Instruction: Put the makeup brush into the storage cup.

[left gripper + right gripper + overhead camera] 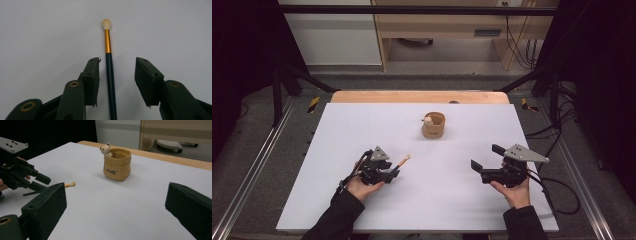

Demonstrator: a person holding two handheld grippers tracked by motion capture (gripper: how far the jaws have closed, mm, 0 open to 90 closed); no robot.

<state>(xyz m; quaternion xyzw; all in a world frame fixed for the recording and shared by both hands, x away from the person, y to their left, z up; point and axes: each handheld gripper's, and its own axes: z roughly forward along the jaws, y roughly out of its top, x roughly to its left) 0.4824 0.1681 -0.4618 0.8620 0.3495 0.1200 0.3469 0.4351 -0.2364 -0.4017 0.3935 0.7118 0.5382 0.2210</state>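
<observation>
A small brush (109, 65) with a dark handle, gold ferrule and pale tip lies flat on the white table. My left gripper (117, 62) is open, its jaws standing on either side of the handle without touching it. In the high view the left gripper (393, 171) sits at the front left with the brush tip (405, 159) poking out beyond it. A tan pot (433, 125) with a little bear figure on its rim stands at the middle back. My right gripper (487, 157) is open at the front right, holding nothing, and faces the pot (117, 164).
The white board (362, 125) covers a wooden table whose far edge (419, 96) shows behind it. Black frame posts (277, 85) stand at both sides. Cables (557, 190) trail off the right edge.
</observation>
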